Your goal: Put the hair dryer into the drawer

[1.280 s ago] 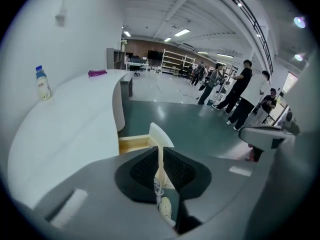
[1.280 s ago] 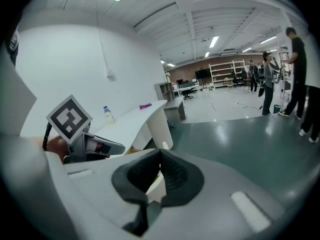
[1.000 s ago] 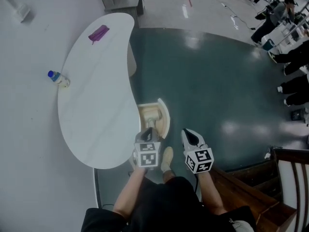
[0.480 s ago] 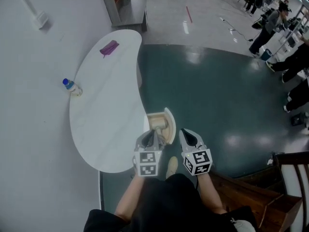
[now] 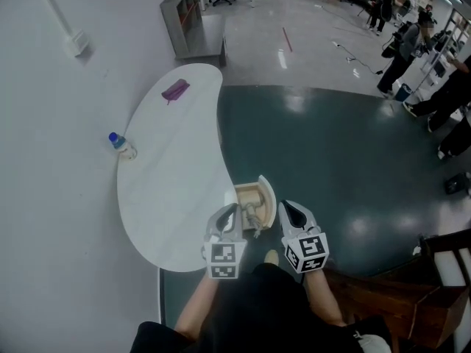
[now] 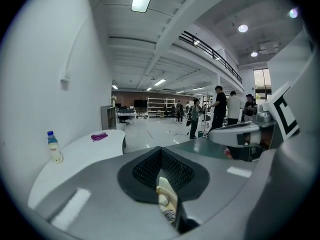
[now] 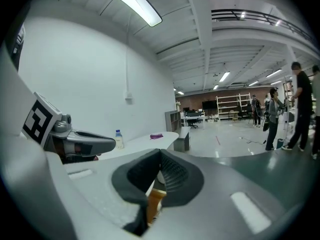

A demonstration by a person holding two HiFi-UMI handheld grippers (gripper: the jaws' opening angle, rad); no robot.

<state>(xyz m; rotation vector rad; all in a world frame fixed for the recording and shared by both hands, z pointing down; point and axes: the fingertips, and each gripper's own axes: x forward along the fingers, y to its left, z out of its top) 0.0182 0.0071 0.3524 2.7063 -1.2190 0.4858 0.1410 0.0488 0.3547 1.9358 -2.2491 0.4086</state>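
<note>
So the hair dryer [image 5: 252, 213] looks like it's already lying inside the open drawer [image 5: 268, 197], which sticks out from under the near end of the white table [image 5: 169, 190], right in front of the person. It's small in the head view, so I can't really tell barrel from handle, just a pale lump with something grey and cord-ish next to it. Both tools are empty. The left gripper [image 5: 228, 213] has its jaws pressed together on nothing, and you can see a sliver of the drawer's contents through the slit below the pads. The right gripper [image 5: 291, 210] is clamped together the same way, also with nothing in it. Both hang just above the drawer, pointing roughly forward. Handling-wise I'd guess a dryer like this is a stiff plastic shell, fairly light, smooth enough to slip in two narrow jaws, with a floppy cord that drags and snags. If it needs nudging further in, I'd pinch the handle close to the body so it doesn't swing, and mind the cord at the drawer edge before closing. Count: one hair dryer, one drawer, one table, two grippers, plus one bottle [image 5: 122, 145] and one purple thing [image 5: 175, 90] further up the tabletop.
</note>
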